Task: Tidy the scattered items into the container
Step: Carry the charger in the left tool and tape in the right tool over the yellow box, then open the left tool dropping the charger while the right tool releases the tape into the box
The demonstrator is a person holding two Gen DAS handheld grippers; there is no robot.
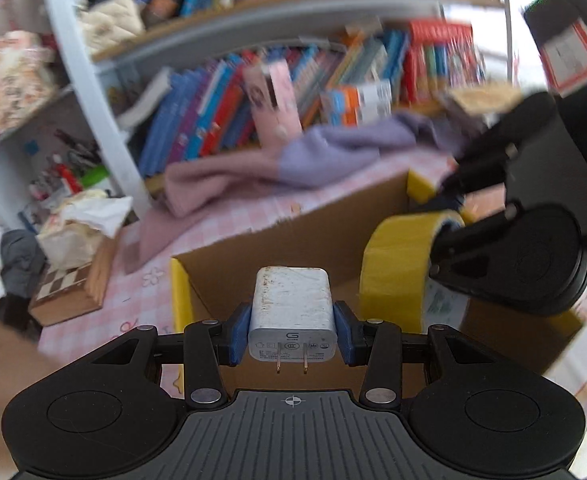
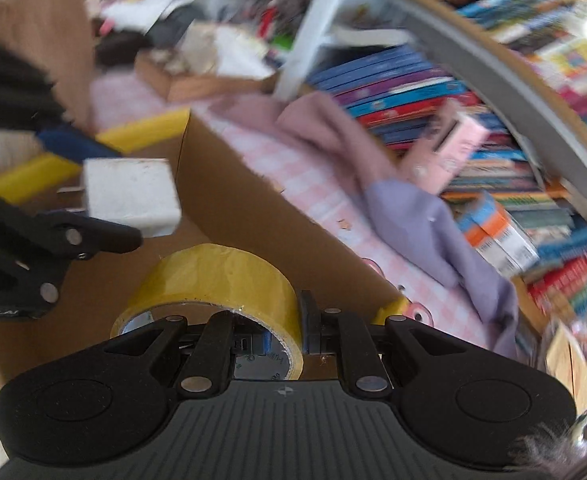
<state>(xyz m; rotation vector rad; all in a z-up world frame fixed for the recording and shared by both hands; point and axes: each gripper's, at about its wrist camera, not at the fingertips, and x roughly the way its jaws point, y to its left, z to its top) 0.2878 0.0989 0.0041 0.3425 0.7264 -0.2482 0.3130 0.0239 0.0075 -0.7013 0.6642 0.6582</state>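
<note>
My left gripper (image 1: 292, 330) is clamped on a white, scuffed rectangular plastic charger plug (image 1: 291, 312), its blue pads (image 1: 240, 333) pressing the two long sides and the two metal prongs pointing back toward my camera. My right gripper (image 2: 283, 334) is closed tight on the wall of a roll of yellow adhesive tape (image 2: 213, 276), one finger inside the core and the other outside. Both hang over the open brown cardboard box with yellow-taped edges (image 1: 233, 256), which sits on the pink checked tabletop (image 1: 229, 208); in the left view the tape roll (image 1: 397, 264) is toward the box's right side, the plug toward its near left corner. From the right wrist, the plug (image 2: 131, 196) is above the box's far left part, with the other gripper's black arms beside it. Beyond the box's far edge a crumpled pink and lilac cloth (image 1: 293, 156) lies on the tabletop, near a shelf of colourful books (image 1: 221, 108). The background is blurred.
</note>
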